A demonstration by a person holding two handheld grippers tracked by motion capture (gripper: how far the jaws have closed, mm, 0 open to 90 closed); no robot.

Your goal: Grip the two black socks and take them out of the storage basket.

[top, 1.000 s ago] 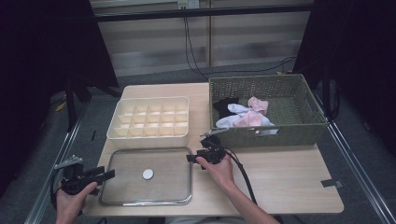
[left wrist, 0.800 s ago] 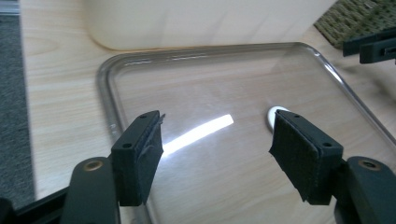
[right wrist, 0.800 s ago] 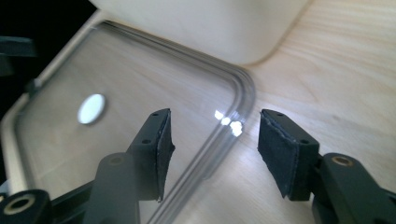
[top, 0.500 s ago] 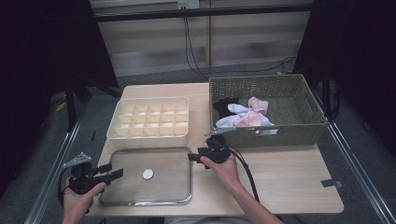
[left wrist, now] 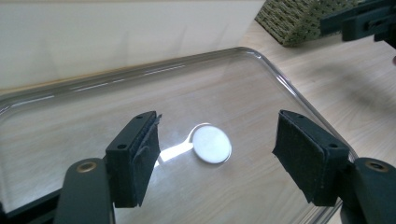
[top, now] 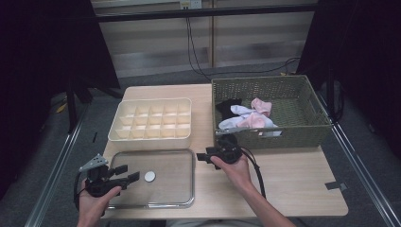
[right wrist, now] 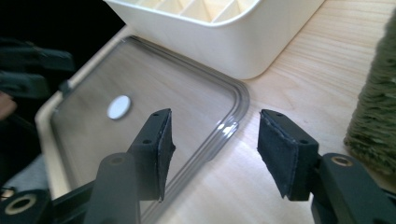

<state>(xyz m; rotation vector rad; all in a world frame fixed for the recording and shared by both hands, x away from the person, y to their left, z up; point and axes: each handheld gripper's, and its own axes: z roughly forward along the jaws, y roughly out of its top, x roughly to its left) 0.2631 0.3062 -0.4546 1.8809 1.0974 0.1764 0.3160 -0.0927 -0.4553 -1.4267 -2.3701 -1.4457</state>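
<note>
A clear lid (top: 163,189) with a white round knob (top: 150,176) lies flat on the wooden table, in front of a cream compartment box (top: 151,120). My left gripper (top: 127,173) hovers over the lid's left edge and points at the knob (left wrist: 212,143). Its jaws have just been opening, and nothing is between them (left wrist: 217,121). My right gripper (top: 202,155) is open just off the lid's right rim, its jaws pointing left. In the right gripper view its jaws (right wrist: 215,116) straddle the lid's corner (right wrist: 233,116) without touching it.
A green wicker basket (top: 269,135) stands at the right rear, close behind my right hand. It holds a pink sock (top: 260,106), a white one (top: 243,113) and a black one (top: 227,106). Bare table lies to the right of the lid.
My left gripper has moved right, from off the table's left edge to over the lid, and its jaws have spread. The right gripper has lifted slightly and drifted right.
</note>
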